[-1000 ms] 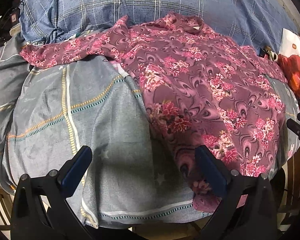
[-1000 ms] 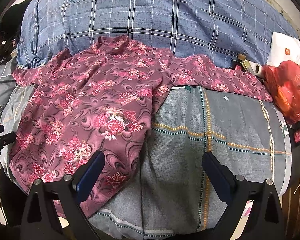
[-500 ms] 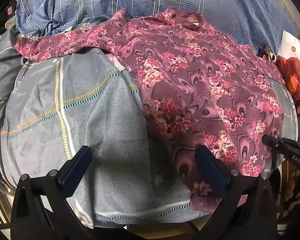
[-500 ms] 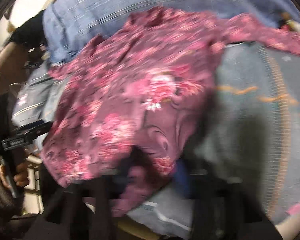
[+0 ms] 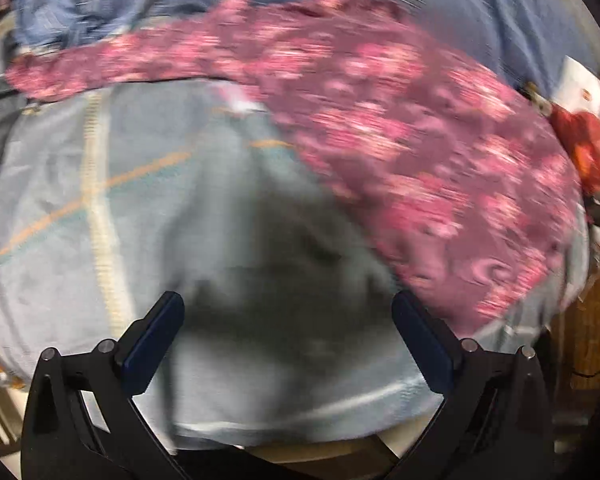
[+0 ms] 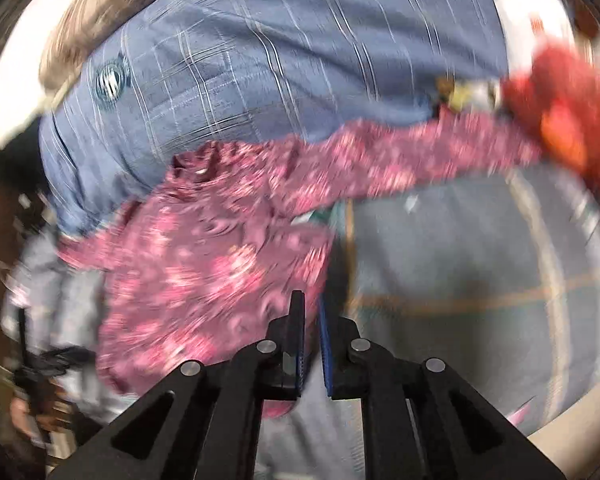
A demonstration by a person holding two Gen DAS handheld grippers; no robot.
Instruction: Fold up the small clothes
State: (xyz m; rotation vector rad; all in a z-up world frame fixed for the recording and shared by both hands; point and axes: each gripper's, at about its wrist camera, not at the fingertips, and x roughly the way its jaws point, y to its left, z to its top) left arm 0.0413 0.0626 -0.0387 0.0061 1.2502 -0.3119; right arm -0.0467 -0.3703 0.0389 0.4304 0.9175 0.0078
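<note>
We see the shirt (image 5: 400,128), purple with pink flowers, lying spread on the grey sheet (image 5: 100,200); both views are blurred, so fine detail is lost. In the left view its body runs from the upper middle down to the right edge of the bed, and one sleeve stretches away to the left. In the right view the shirt (image 6: 204,264) bunches up at the left, its collar towards the blue quilt (image 6: 260,60) behind it, and the other sleeve reaches right as far as the red bag (image 6: 564,112). Our right gripper (image 6: 310,316) has its fingers drawn almost together, with only a narrow slit between the blue pads, and the shirt's hem edge sits right at the tips; the blur keeps us from telling whether cloth is truly pinched. Our left gripper (image 5: 288,320) is spread wide and holds nothing, hovering over bare sheet with its right finger just beside the shirt's lower edge. The quilt (image 5: 460,12) lies along the far side, and a white packet (image 5: 580,88) sits beside the red bag (image 5: 584,148) at the right.
</note>
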